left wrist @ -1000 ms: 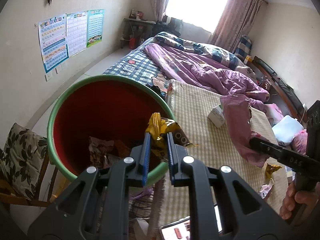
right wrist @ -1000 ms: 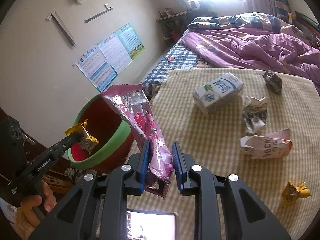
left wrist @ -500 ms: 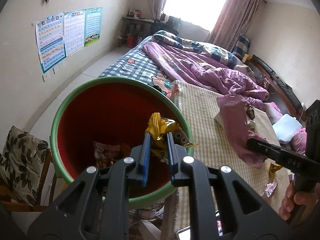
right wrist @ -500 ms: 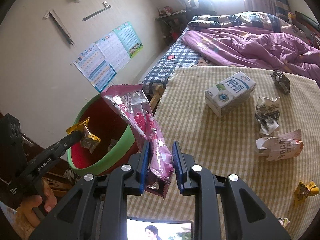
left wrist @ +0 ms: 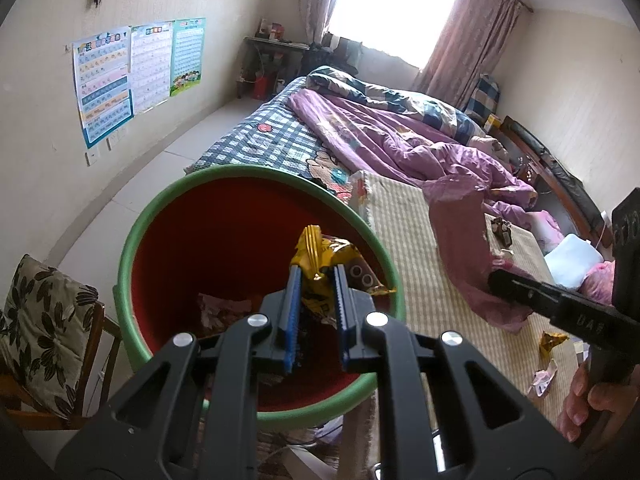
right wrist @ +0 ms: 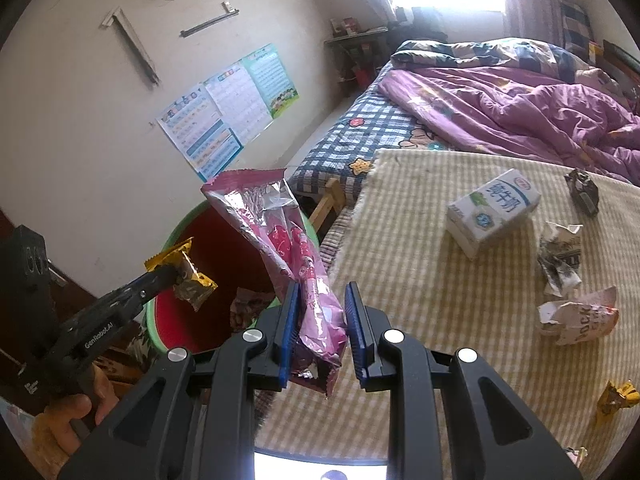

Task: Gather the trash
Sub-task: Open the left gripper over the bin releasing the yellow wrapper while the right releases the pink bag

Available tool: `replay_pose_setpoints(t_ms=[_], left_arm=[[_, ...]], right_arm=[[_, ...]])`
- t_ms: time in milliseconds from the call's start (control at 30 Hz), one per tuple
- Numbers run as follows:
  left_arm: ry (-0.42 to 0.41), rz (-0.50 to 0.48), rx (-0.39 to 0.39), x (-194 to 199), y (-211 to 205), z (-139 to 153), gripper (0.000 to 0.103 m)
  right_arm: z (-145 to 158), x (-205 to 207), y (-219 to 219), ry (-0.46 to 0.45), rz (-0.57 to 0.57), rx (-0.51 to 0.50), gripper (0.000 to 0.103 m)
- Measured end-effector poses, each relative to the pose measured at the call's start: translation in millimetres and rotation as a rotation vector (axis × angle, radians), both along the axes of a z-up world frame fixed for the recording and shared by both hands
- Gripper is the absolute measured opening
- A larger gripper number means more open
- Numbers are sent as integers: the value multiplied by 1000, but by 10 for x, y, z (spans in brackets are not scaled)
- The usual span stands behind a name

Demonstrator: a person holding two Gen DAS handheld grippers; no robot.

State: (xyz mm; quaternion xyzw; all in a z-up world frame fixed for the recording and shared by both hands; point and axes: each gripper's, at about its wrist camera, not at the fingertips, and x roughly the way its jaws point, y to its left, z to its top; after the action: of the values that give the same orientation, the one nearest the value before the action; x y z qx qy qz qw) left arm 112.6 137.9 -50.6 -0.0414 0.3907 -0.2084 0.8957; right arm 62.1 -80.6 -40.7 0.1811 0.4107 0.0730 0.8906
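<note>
A red bin with a green rim (left wrist: 256, 184) (right wrist: 176, 236) stands beside the table's left edge, with some wrappers at its bottom. My left gripper (left wrist: 316, 276) is shut on a crumpled yellow wrapper (left wrist: 324, 256) (right wrist: 182, 276) and hangs over the bin's mouth. My right gripper (right wrist: 322, 292) is shut on a long pink foil wrapper (right wrist: 280, 240) (left wrist: 460, 240), held above the table's left edge next to the bin.
On the checked tablecloth (right wrist: 420, 280) lie a white milk carton (right wrist: 492, 208), a dark crumpled wrapper (right wrist: 582, 192), two crumpled paper wrappers (right wrist: 560, 264) (right wrist: 576, 316) and a small yellow wrapper (right wrist: 616, 396). A bed with a purple quilt (left wrist: 384, 136) lies beyond. A floral-cushioned chair (left wrist: 44, 336) stands left of the bin.
Both grippers have drifted left toward the bin with their wrappers. The yellow wrapper now hangs farther over the bin's mouth, and the pink wrapper has neared the bin's rim.
</note>
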Motion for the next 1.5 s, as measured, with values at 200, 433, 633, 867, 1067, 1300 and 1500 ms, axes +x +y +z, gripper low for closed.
replay_pose_setpoints(t_ms=[200, 433, 633, 867, 1067, 1300, 1500], left_arm=[[0, 23, -2, 22, 88, -2, 15], [17, 41, 2, 78, 153, -52, 15], [24, 46, 10, 130, 175, -76, 15], [33, 51, 15, 162, 170, -95, 15], [35, 51, 16, 170, 172, -103, 15], [44, 56, 23, 196, 193, -162, 15], [52, 66, 34, 244, 198, -194, 15]], right_arm=[[-26, 75, 82, 8, 21, -3, 23], [-31, 164, 191, 7, 51, -13, 23], [-35, 230, 271, 2, 76, -17, 23], [-53, 289, 348, 10, 99, -24, 23], [-71, 319, 368, 17, 108, -25, 23], [-46, 417, 438, 9, 125, -31, 23], [-54, 521, 552, 12, 151, -30, 25]])
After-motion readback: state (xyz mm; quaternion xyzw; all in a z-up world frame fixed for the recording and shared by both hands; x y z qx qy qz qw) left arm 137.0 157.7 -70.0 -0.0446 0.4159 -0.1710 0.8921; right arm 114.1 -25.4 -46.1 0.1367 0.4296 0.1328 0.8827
